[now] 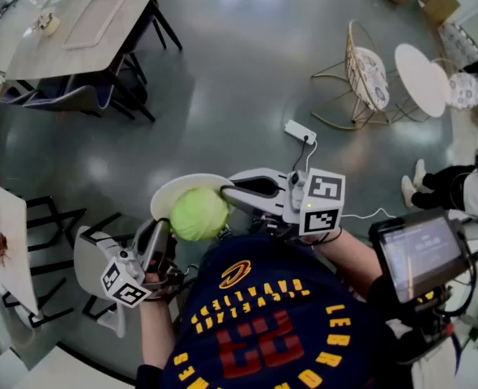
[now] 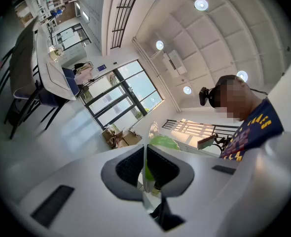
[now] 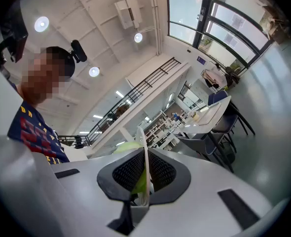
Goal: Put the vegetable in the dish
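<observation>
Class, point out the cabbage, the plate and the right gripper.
cabbage [image 1: 198, 214]: head view, middle of its green top.
plate [image 1: 171, 193]: head view, bare white rim left of the cabbage.
right gripper [image 1: 227, 193]: head view, jaw tips at the plate's rim.

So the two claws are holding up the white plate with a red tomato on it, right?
Not quite. The thing on the plate is a round green cabbage, not a red tomato; the head view shows it. The rest is right: the left claw and the right claw are each shut on the plate's rim and hold it up.
</observation>
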{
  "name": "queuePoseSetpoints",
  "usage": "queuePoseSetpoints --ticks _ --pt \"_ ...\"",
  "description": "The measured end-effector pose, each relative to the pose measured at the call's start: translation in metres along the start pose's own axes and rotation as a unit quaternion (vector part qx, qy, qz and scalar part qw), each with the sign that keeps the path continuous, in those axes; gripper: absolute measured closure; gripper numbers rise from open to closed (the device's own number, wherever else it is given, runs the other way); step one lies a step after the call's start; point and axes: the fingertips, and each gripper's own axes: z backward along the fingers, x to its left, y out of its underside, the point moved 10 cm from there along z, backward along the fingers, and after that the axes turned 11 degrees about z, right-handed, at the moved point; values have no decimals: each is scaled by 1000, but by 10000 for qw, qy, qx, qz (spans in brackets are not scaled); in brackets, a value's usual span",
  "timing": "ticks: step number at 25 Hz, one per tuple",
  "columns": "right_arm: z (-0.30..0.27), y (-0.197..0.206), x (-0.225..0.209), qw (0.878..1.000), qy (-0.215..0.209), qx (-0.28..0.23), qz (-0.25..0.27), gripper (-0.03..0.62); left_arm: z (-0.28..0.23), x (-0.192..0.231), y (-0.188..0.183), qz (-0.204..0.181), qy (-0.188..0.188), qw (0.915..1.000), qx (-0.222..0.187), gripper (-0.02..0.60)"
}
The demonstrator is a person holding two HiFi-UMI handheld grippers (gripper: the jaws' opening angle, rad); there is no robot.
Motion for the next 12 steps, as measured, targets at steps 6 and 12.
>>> queuePoseSetpoints --ticks 6,12 --pt "0 1 0 10000 2 11 -23 566 1 0 1 9 -10 10000 9 565" --pt "2 10 -4 9992 107 -97 -365 565 3 2 9 156 -133 9998 2 565"
